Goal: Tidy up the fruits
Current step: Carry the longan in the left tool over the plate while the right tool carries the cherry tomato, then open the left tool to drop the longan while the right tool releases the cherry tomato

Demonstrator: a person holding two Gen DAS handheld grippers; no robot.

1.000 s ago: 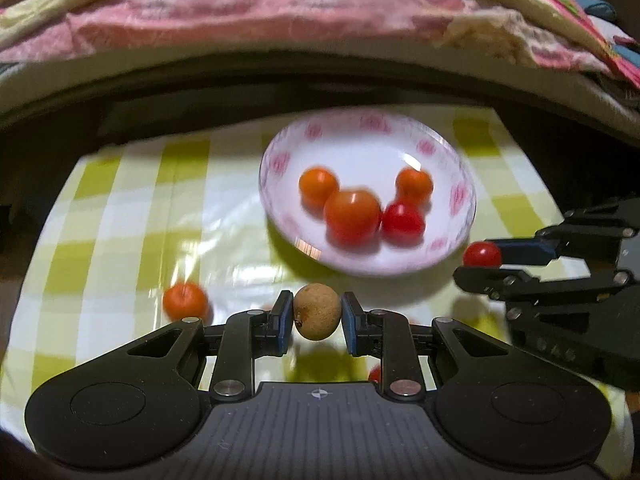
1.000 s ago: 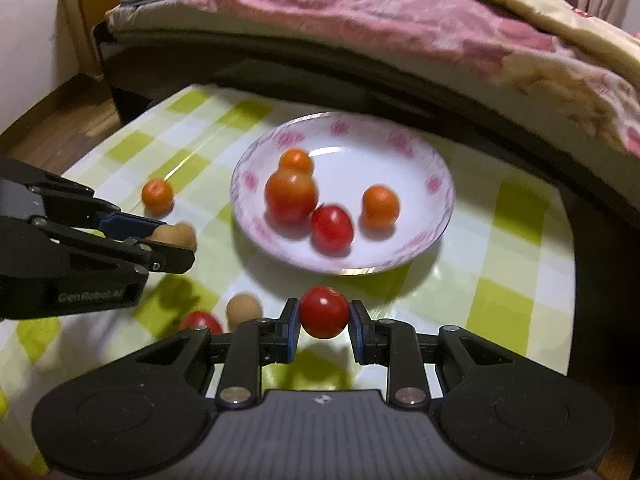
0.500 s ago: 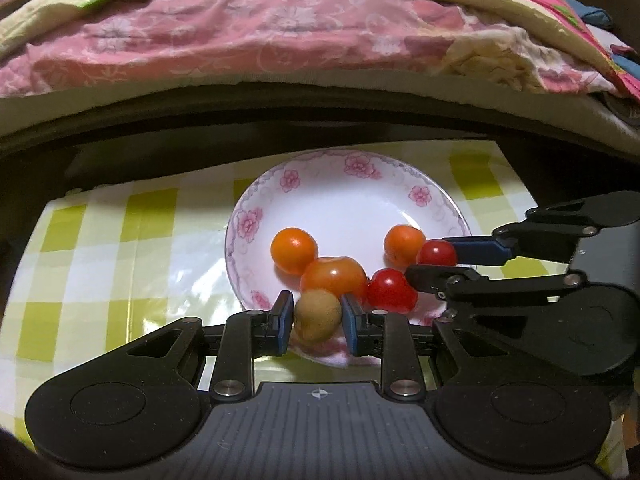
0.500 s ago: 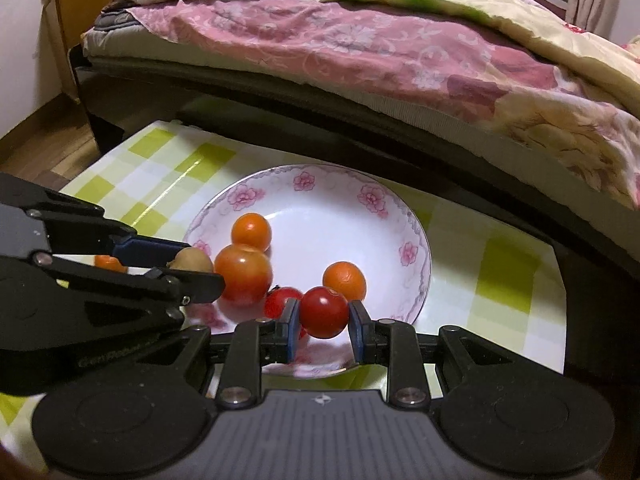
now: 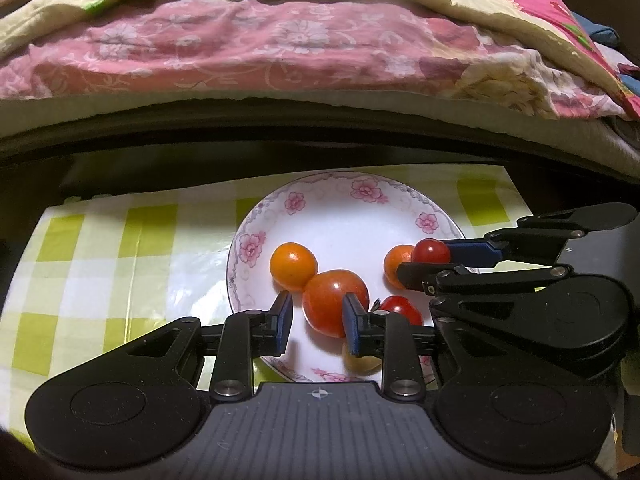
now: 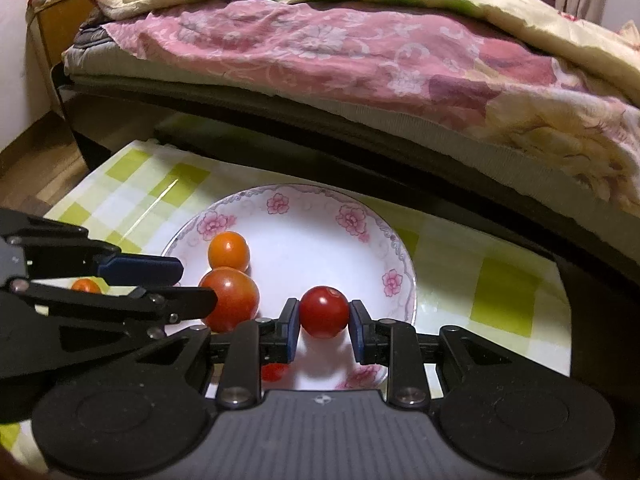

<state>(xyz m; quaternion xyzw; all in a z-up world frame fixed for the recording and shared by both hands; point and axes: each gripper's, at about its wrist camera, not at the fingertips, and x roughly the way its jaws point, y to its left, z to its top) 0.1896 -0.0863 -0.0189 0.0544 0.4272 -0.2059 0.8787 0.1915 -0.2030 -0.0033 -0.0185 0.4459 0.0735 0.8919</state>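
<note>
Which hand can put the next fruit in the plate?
Right. The right fingers grip a red tomato over the plate, probably ready to drop. The left fingers are empty; a brown fruit lies in the plate below them.

The plate (image 5: 400, 200) is white with pink flowers and a thin grey-violet scroll around its rim. On it lie an orange fruit (image 5: 293, 266), a larger orange-red tomato (image 5: 330, 304), and a tan-brown fruit (image 5: 360, 362). The cherry tomato (image 6: 324, 311) is glossy deep red. The surface (image 5: 100, 260) wears a yellow-green and white check. Both tongs are black with blue pads (image 6: 291, 330). The bed's quilt (image 6: 340, 48) is pink floral with a cream, green-blotched layer.
</note>
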